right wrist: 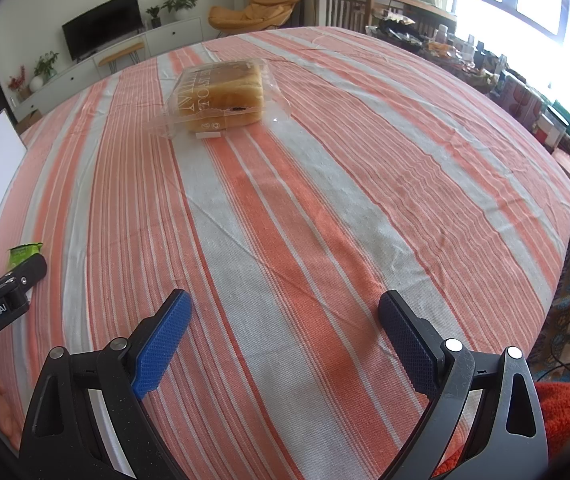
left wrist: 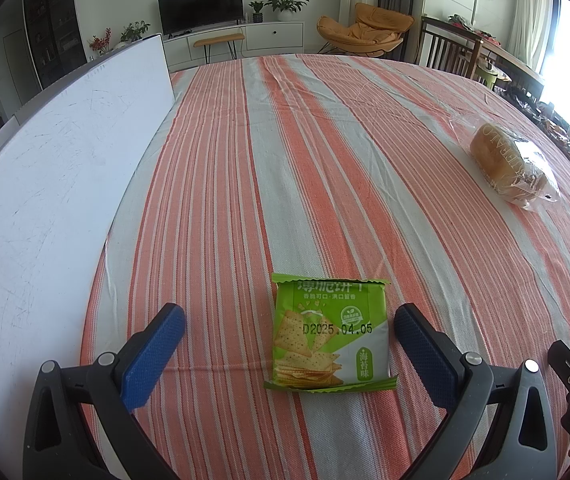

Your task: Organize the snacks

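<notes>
On the cloth [left wrist: 325, 160]: orange and grey stripes, two snacks lying on it, well apart from each other.
Cracker pack [left wrist: 331, 334]: green, flat on the cloth, near its front edge and toward the cloth's left side.
Left gripper [left wrist: 289, 324]: jaws spread wide over the cloth; the cracker pack lies between the blue pads [left wrist: 153, 354], nearer the right one, touching neither.
Bread [right wrist: 223, 96]: a loaf in a clear bag, on the cloth farther back and to the right of the cracker pack.
Right gripper [right wrist: 285, 312]: jaws spread, nothing between them but bare cloth; the bread sits well ahead, slightly left.
White board [left wrist: 53, 184]: along the cloth's left edge.
</notes>
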`<state>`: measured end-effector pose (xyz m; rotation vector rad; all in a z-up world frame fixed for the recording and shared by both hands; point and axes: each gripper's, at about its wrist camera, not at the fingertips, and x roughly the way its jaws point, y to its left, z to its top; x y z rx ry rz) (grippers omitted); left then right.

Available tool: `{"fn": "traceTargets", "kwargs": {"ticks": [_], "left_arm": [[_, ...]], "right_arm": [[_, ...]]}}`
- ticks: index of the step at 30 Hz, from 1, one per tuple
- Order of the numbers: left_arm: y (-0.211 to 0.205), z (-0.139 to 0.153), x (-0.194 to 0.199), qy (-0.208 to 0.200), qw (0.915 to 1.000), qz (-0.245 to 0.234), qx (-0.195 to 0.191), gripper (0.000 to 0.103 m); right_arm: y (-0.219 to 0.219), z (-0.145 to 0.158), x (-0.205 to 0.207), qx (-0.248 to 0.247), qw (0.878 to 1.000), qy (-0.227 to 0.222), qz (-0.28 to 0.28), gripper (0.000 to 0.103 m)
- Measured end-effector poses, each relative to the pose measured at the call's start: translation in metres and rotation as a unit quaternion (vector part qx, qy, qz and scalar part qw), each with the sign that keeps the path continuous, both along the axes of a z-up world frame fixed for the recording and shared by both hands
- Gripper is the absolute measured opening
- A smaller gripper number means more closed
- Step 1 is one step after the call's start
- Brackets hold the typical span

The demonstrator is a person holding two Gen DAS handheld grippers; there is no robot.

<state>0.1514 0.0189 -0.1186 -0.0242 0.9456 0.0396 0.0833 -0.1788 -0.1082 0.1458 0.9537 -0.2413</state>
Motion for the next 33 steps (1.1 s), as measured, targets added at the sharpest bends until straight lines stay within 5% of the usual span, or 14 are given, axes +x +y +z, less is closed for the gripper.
{"fn": "traceTargets", "kwargs": {"ticks": [16,23,29,33], "left_arm": [[0.000,0.000,0.000,0.000,1.0000,0.000,0.000,0.103],[0.000,0.000,0.000,0.000,1.0000,0.000,0.000,0.103],[0.000,0.000,0.000,0.000,1.0000,0.000,0.000,0.103],[0.000,0.000,0.000,0.000,1.0000,0.000,0.000,0.103]], "right_arm": [[-0.001,0.000,0.000,0.003,1.000,-0.001,0.001,0.096],[-0.047,0.031,-0.022,0.134,0.984,-0.112,-0.032,0.095],[-0.047,0.075,0.039,0.090,0.988,-0.124,0.036,0.095],[-0.039,0.085,0.100,0.057,0.993,-0.077,0.065,0.095]]}}
